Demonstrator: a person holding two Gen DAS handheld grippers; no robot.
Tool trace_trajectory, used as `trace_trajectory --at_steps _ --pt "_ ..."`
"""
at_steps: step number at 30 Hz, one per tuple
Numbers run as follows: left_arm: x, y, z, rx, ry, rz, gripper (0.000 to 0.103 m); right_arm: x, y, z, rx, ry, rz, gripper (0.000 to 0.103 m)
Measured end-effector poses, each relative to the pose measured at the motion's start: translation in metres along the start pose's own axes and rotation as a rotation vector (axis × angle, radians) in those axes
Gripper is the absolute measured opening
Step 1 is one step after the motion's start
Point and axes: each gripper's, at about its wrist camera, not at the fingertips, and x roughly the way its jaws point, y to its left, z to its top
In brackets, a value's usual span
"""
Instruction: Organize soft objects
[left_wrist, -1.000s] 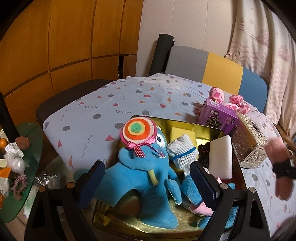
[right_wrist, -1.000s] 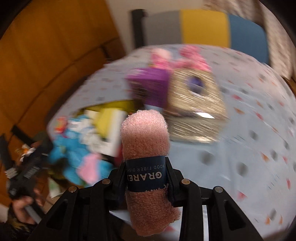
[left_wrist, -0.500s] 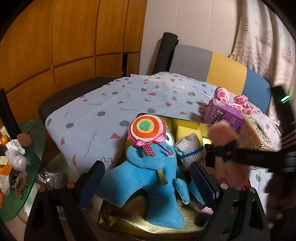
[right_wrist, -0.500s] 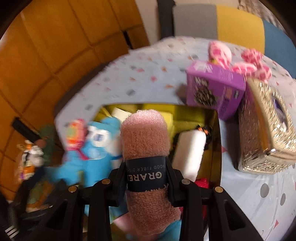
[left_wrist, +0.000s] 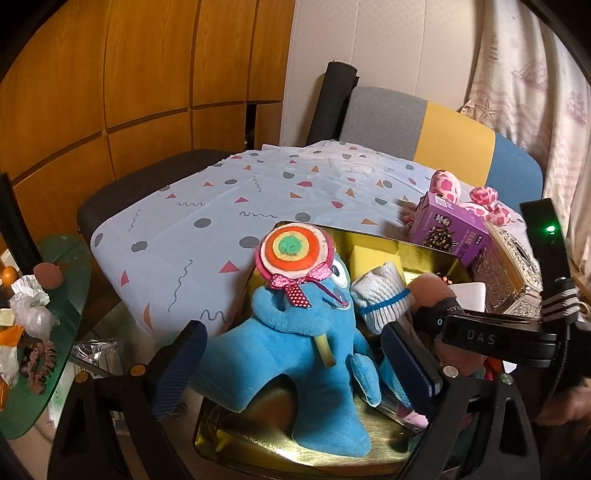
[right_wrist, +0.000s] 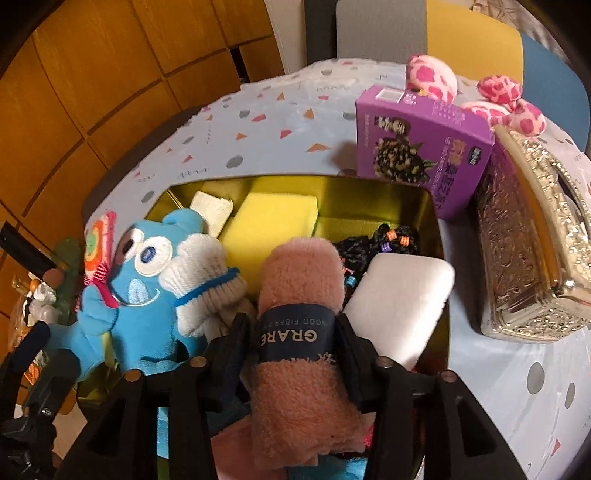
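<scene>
A gold tin tray (right_wrist: 436, 206) (left_wrist: 221, 439) holds a blue plush (left_wrist: 295, 350) (right_wrist: 144, 291) with a lollipop (left_wrist: 291, 253), a white sock roll (left_wrist: 380, 295) (right_wrist: 203, 280), a yellow sponge (right_wrist: 269, 225), a white sponge (right_wrist: 399, 295) and a black braided thing (right_wrist: 373, 240). My right gripper (right_wrist: 295, 332) is shut on a rolled pink towel (right_wrist: 299, 332) with a dark band, low over the tray; the towel also shows in the left wrist view (left_wrist: 432, 291). My left gripper (left_wrist: 291, 362) is open, its fingers either side of the blue plush, not closed on it.
A purple box (right_wrist: 417, 147) and a silver tissue box (right_wrist: 528, 251) stand right of the tray on the patterned cloth (left_wrist: 221, 206). A pink spotted plush (right_wrist: 495, 99) lies behind them. A green side table (left_wrist: 44, 332) with clutter is at the left.
My right gripper has carried the pink towel from over the cloth leftward and down into the tray beside the sock roll. My left gripper has stayed around the blue plush.
</scene>
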Motion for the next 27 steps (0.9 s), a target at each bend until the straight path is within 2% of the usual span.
trace_trajectory --at_steps 1,3,12,21,27 --pt "-0.001 -0.001 0.000 0.002 0.000 0.000 0.098 -0.004 0.000 -0.001 -0.003 -0.017 0.001 0.061" --pt "-0.002 -0.003 -0.001 0.005 0.000 -0.001 0.099 -0.015 0.000 -0.003 -0.007 -0.057 0.006 0.068" --pt "-0.014 -0.019 -0.001 0.037 -0.023 -0.011 0.103 -0.060 -0.012 -0.012 0.019 -0.199 -0.040 0.068" --pt "-0.029 -0.056 -0.013 0.074 -0.060 -0.030 0.103 -0.112 -0.039 -0.046 0.043 -0.352 -0.238 0.069" --pt "-0.036 -0.084 -0.027 0.111 -0.067 -0.066 0.103 -0.133 -0.064 -0.078 0.126 -0.399 -0.324 0.069"
